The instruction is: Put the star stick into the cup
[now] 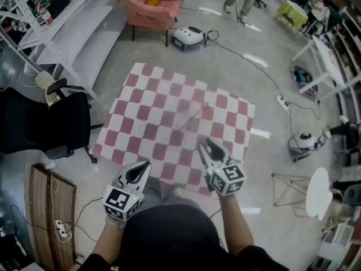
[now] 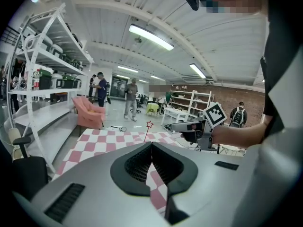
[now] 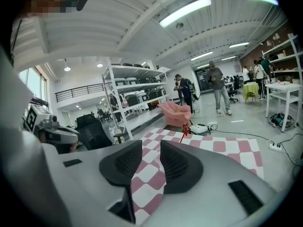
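Note:
The star stick [image 1: 194, 116], a thin red rod with a small star on top, is near the middle of the pink-and-white checkered mat [image 1: 152, 103]. In the gripper views the star stick [image 2: 148, 126] [image 3: 185, 130] rises at a tilt above the mat, its foot hidden behind my jaws. My right gripper [image 1: 207, 144] hovers over the mat's near edge, short of the stick, with a clear gap between its jaws and nothing in it. My left gripper [image 1: 144, 167] hangs to its left with its tips touching and nothing held. I see no cup in any view.
A pink armchair [image 1: 149, 4] and a white floor device [image 1: 188, 38] stand beyond the mat. A black office chair [image 1: 45, 123] and white shelving [image 1: 62, 33] are at the left. Cables and a power strip [image 1: 282, 101] lie to the right. People walk at the far end.

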Demonstrator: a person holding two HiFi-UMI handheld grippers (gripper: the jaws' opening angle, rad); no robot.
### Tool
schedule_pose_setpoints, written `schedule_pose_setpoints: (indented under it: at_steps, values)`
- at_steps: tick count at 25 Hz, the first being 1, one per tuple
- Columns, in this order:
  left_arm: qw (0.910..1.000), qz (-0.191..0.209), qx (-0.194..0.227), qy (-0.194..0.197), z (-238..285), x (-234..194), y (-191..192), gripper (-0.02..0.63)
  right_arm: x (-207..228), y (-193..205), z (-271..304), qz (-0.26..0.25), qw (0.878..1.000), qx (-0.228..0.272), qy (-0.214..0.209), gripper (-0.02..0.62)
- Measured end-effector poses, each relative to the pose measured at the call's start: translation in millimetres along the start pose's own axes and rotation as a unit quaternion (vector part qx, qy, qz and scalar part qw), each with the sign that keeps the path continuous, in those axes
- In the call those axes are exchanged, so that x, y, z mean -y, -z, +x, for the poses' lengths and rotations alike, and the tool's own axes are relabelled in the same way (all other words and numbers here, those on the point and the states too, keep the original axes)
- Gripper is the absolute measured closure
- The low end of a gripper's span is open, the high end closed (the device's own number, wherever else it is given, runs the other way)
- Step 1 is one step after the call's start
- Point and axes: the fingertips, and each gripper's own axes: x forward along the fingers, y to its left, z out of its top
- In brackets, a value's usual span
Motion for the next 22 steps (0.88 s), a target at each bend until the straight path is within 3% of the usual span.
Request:
schedule_pose_setpoints:
  at_steps: [5, 11, 22]
  values:
    - [0.9999, 0.009, 0.005, 0.012, 1.0, 24.9, 0.2, 0.565, -13.4, -4.1, -50.3, -0.01, 1.0, 0.028, -0.001, 0.512]
    - [0.9985, 0.028, 0.008, 0.047, 6.6, 39.5, -12.1, 0.565, -34.7, -9.4, -91.2, -0.028, 0.998, 0.055, 0.017, 0.518]
    - [0.9918, 0.056, 0.012, 0.114, 15.3, 40.9, -28.6, 0.565, -43.1, -8.2, -111.7, -0.013, 0.994, 0.084, 0.073, 0.529]
